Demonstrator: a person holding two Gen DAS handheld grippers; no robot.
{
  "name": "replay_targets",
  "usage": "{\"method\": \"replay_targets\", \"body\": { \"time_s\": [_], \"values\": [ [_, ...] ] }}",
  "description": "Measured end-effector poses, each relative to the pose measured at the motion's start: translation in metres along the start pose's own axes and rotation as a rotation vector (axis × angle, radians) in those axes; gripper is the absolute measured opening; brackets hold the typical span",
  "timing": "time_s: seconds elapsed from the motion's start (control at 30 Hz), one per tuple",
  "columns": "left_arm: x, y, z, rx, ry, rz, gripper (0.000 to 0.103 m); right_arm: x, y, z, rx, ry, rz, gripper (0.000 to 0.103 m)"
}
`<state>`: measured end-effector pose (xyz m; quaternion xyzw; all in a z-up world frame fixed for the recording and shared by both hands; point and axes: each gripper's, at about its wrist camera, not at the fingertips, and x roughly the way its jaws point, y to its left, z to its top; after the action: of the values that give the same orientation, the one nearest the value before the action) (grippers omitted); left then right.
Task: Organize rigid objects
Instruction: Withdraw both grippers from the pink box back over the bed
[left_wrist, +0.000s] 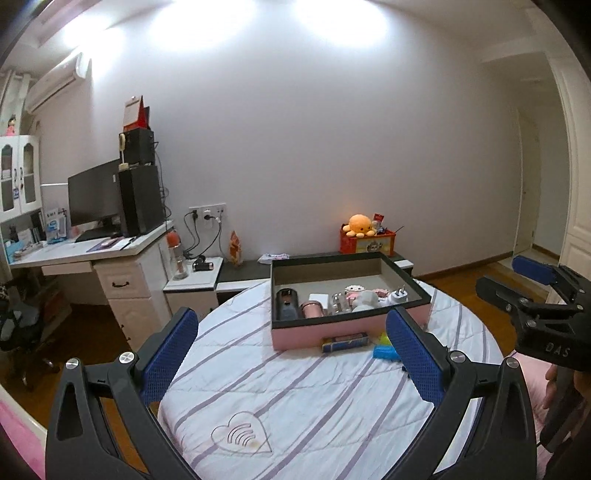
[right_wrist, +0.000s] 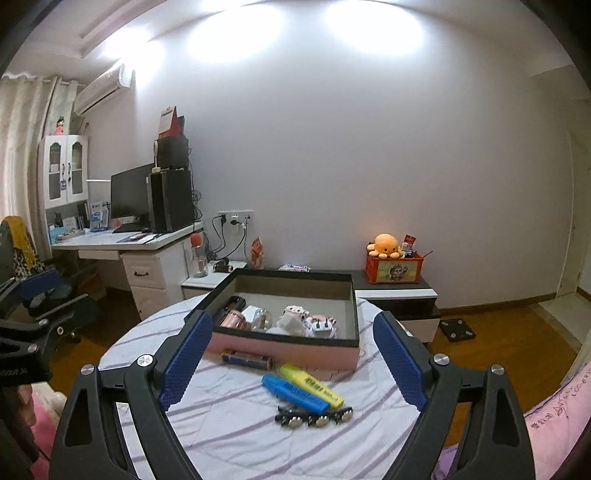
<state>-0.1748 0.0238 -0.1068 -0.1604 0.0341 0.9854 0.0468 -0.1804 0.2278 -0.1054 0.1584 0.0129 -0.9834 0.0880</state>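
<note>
A pink box (left_wrist: 332, 328) with a dark rim stands on the round striped table (left_wrist: 295, 398); it also shows in the right wrist view (right_wrist: 280, 349). Inside lie a black device (left_wrist: 286, 303), a copper cylinder (left_wrist: 313, 308), a glass jar, small toys and a white plug (left_wrist: 399, 295). In front of the box lie a dark battery pack (right_wrist: 246, 359), a blue marker (right_wrist: 294, 393), a yellow highlighter (right_wrist: 311, 384) and a black hair clip (right_wrist: 313, 417). My left gripper (left_wrist: 291, 354) is open and empty. My right gripper (right_wrist: 291, 362) is open and empty above the markers.
A white desk (left_wrist: 92, 254) with monitor and computer tower stands at the left. A low cabinet (right_wrist: 395, 291) behind the table carries a red crate with an orange plush octopus (right_wrist: 385, 244). An office chair (right_wrist: 55, 306) is at the left. Pink bedding (right_wrist: 554, 413) lies at the right.
</note>
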Motion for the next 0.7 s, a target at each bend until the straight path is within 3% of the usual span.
{"method": "replay_targets", "body": {
  "time_s": [0.33, 0.7],
  "values": [
    [-0.002, 0.004, -0.005, 0.001, 0.033, 0.035, 0.103, -0.009, -0.004, -0.008, 0.003, 0.031, -0.011, 0.090],
    [0.028, -0.013, -0.021, 0.035, 0.136, -0.010, 0.103, 0.019, -0.031, -0.032, 0.056, 0.140, -0.043, 0.090]
  ]
}}
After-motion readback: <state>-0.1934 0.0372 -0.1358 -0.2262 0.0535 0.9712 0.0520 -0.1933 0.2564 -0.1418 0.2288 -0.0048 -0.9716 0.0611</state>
